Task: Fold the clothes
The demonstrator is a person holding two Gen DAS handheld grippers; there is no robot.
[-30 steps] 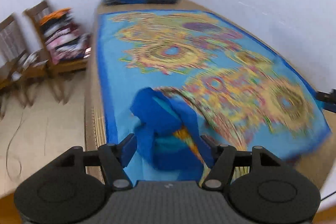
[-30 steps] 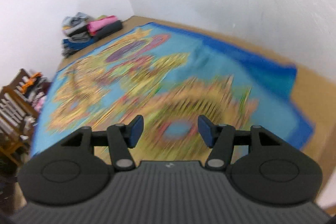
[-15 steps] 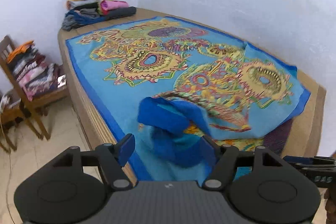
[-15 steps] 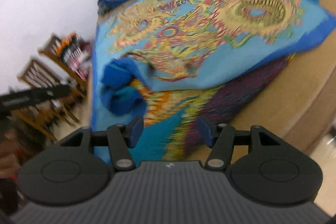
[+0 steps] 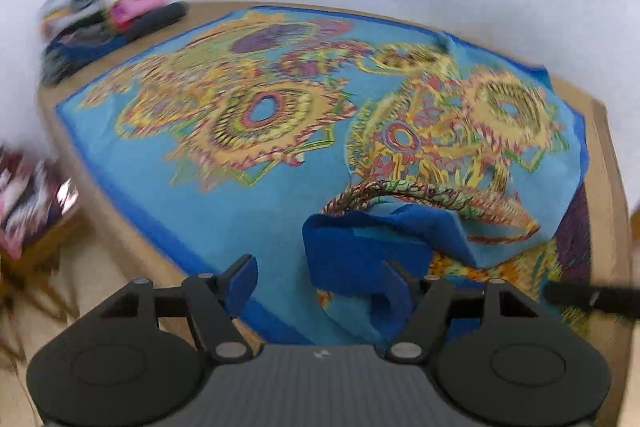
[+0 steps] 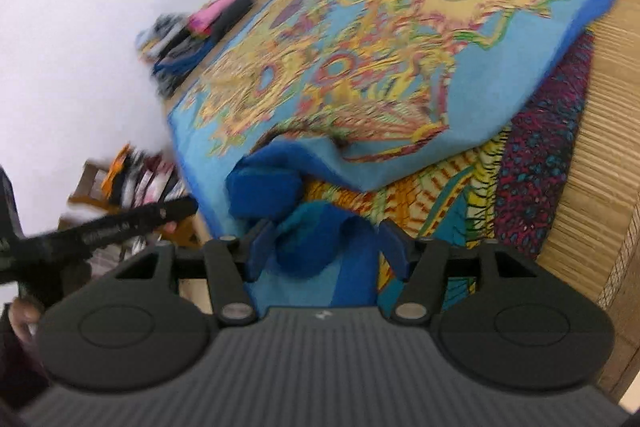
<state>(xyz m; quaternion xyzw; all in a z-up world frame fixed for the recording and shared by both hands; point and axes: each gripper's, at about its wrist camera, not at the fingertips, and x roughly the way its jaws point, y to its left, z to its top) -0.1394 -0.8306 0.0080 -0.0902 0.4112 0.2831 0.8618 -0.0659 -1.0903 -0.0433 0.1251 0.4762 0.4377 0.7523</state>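
Left gripper (image 5: 320, 279) open above cloth (image 5: 256, 187), right gripper (image 6: 326, 247) opening astride a blue fold (purple underlayer (image 6: 548, 147) only in right view)

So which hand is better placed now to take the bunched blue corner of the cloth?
Probably the right. The bunched blue corner already lies between the right gripper fingers, whose jaws are opening. The left gripper is open, with the bunch off-centre, near one finger.
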